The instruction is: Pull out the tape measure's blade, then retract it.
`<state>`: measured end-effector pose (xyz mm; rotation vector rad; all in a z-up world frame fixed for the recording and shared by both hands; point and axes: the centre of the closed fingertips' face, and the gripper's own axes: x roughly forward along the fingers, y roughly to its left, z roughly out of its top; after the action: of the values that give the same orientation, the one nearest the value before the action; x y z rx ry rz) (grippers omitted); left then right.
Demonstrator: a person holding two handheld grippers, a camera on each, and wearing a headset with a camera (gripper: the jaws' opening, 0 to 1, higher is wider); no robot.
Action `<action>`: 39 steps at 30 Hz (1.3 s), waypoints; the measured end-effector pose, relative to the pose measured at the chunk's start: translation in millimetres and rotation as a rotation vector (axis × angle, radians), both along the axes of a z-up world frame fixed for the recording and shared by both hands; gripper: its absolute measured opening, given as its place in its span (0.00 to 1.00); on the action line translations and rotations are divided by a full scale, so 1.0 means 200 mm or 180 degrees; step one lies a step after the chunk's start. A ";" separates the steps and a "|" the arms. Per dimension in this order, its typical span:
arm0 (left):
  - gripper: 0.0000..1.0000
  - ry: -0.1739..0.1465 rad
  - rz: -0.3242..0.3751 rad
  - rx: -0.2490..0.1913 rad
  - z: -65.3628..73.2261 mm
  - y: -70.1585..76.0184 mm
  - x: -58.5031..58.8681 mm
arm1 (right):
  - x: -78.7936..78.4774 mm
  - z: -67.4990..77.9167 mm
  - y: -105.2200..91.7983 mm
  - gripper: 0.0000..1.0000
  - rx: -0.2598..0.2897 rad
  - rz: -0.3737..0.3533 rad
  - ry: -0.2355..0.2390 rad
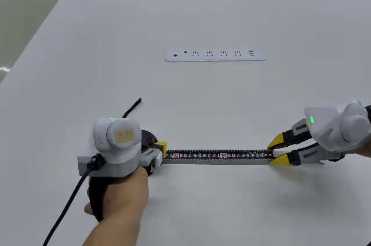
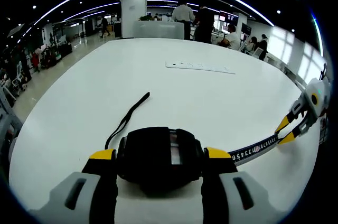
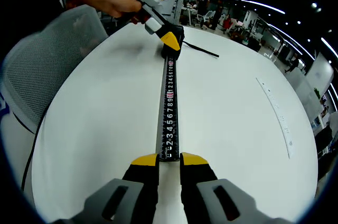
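and there it was, the left gripper [image 1: 157, 153] clamped across the tape measure [image 2: 158, 152], yellow-tipped jaws pressed to either side of the black case, holding it low on the white surface [image 1: 174, 14] at the near edge. that grip looked like the anchor: with the case pinned, the pull could go into the blade [image 1: 217, 155] and not drag the whole thing along. over on the other side, the right gripper [image 1: 280, 149] had its jaws drawn narrow on the blade's free end, and the blade ran flat and straight between the two, numbers facing up, a good stretch of it out. by my reading the pull-out part was well along or done, and the retract was not yet made; letting the blade go all at once could make it snap back, so a guided return seemed the safer call. a hand [image 1: 119, 196] wrapped the left gripper's handle, with a black cable [image 1: 64, 211] trailing off toward the near edge. a thin black strap [image 1: 133, 107] lay on the surface just behind the case, clear of the blade's line. a white power strip [image 1: 215, 54] sat well apart, farther up the surface. nothing lay across the blade's path. in the right gripper view a mesh chair [image 3: 47, 55] stood beside the surface.
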<state>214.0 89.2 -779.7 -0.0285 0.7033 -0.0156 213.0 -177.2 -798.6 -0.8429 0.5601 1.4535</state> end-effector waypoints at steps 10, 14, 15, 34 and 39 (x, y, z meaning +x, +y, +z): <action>0.60 0.0042 0.0017 -0.0040 0.00 0.00 0.00 | 0.00 0.01 0.01 0.14 0.0010 -0.0009 -0.0005; 0.60 0.0044 0.0025 -0.0050 0.00 0.01 -0.01 | 0.00 0.01 0.01 0.14 0.0012 -0.0004 -0.0017; 0.60 0.0043 0.0027 -0.0049 0.00 0.01 -0.01 | 0.00 0.01 0.01 0.14 0.0013 -0.0006 -0.0016; 0.60 0.0044 0.0021 -0.0048 -0.01 0.01 0.00 | 0.00 0.02 0.06 0.14 0.0037 0.0038 -0.0029; 0.60 0.0060 0.0018 -0.0053 -0.01 0.01 0.00 | 0.00 0.01 0.07 0.14 0.0037 0.0045 -0.0030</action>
<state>213.8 91.1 -781.8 -0.0467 0.7218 -0.0158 213.6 -164.1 -795.7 -0.8455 0.5390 1.4637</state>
